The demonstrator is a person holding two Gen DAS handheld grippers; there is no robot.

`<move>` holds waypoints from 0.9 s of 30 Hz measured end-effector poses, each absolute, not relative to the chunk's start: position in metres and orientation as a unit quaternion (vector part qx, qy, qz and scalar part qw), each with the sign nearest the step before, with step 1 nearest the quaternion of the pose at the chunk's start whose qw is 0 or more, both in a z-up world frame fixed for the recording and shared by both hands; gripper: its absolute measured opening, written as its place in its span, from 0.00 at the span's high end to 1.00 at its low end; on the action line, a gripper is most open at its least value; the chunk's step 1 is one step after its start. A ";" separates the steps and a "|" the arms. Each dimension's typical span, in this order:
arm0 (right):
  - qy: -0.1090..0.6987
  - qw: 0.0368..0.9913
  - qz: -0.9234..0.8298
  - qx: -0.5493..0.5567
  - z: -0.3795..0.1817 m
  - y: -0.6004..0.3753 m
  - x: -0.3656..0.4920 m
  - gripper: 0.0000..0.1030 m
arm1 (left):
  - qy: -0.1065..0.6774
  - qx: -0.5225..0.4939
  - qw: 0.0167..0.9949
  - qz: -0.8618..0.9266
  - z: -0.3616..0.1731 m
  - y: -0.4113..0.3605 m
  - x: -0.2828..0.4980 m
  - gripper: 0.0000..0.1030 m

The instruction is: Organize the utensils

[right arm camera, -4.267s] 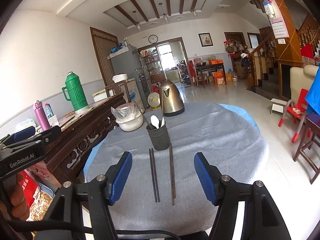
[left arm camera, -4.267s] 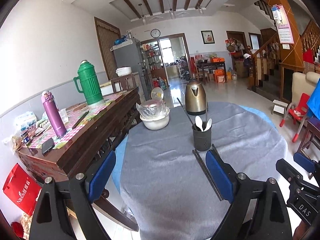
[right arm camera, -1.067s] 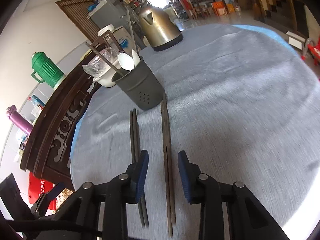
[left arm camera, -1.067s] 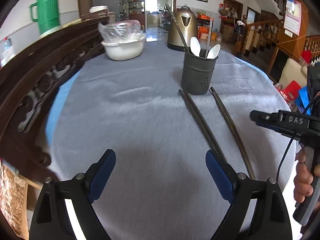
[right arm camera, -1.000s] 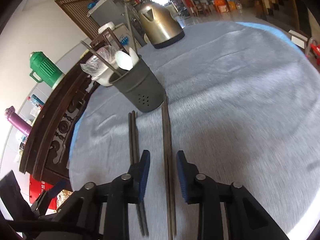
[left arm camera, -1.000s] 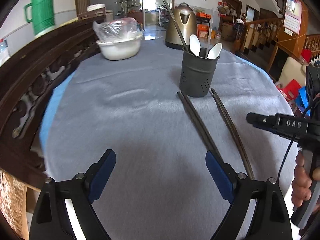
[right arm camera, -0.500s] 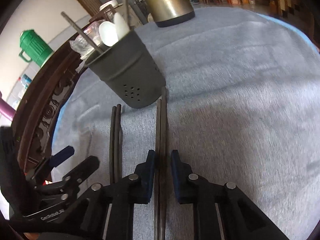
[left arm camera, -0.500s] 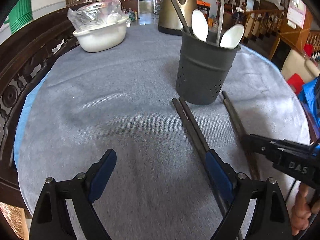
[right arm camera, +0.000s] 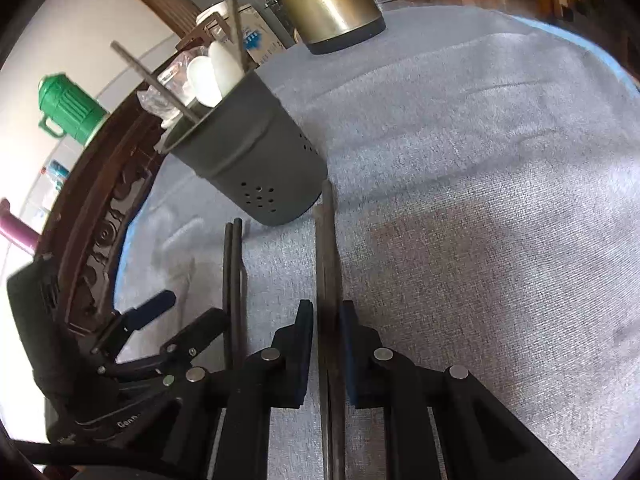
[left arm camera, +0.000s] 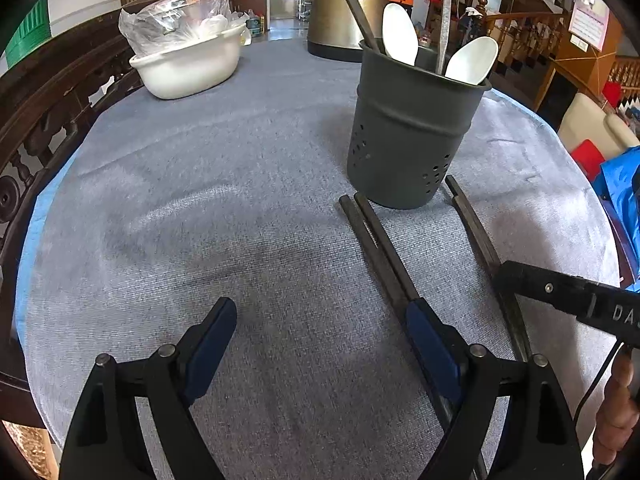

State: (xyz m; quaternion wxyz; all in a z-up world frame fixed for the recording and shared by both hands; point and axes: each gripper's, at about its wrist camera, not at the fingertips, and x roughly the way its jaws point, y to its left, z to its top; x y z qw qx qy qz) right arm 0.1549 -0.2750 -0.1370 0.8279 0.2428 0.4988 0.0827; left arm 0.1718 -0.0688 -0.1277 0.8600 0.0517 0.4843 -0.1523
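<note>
A dark grey utensil holder (left arm camera: 412, 136) with white spoons and a few sticks stands on the grey-clothed round table (left arm camera: 200, 220). Two pairs of dark chopsticks lie in front of it. My right gripper (right arm camera: 326, 320) is shut on the right pair of chopsticks (right arm camera: 328, 248), near their close end, low over the cloth. My left gripper (left arm camera: 322, 332) is open and holds nothing. Its right finger (left arm camera: 428, 336) rests over the left pair of chopsticks (left arm camera: 376, 240). The holder (right arm camera: 248, 160) and the left pair (right arm camera: 234, 264) also show in the right wrist view.
A white bowl with a plastic bag (left arm camera: 188, 64) and a brass kettle (left arm camera: 340, 12) stand at the table's far side. A dark wooden sideboard (left arm camera: 40, 92) with a green flask (right arm camera: 68, 108) runs along the left. A person's hand (left arm camera: 616, 412) holds the right gripper.
Both grippers have come forward and down toward the chopsticks. The right jaws have narrowed from wide open onto the right pair. The left jaws have stayed wide.
</note>
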 end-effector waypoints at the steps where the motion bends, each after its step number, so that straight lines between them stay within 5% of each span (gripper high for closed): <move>1: 0.497 0.826 0.085 0.252 -0.137 -0.276 0.156 0.85 | 0.484 0.050 0.860 -0.153 -0.128 -0.068 0.172 0.15; 16: 0.506 0.829 0.070 0.225 -0.136 -0.279 0.160 0.85 | 0.498 0.070 0.852 -0.142 -0.135 -0.076 0.188 0.16; 24: 0.521 0.828 0.049 0.199 -0.134 -0.283 0.165 0.93 | 0.486 0.088 0.855 -0.160 -0.133 -0.074 0.193 0.42; 27: 0.528 0.825 0.040 0.199 -0.133 -0.285 0.165 0.92 | 0.482 0.099 0.853 -0.177 -0.133 -0.073 0.192 0.43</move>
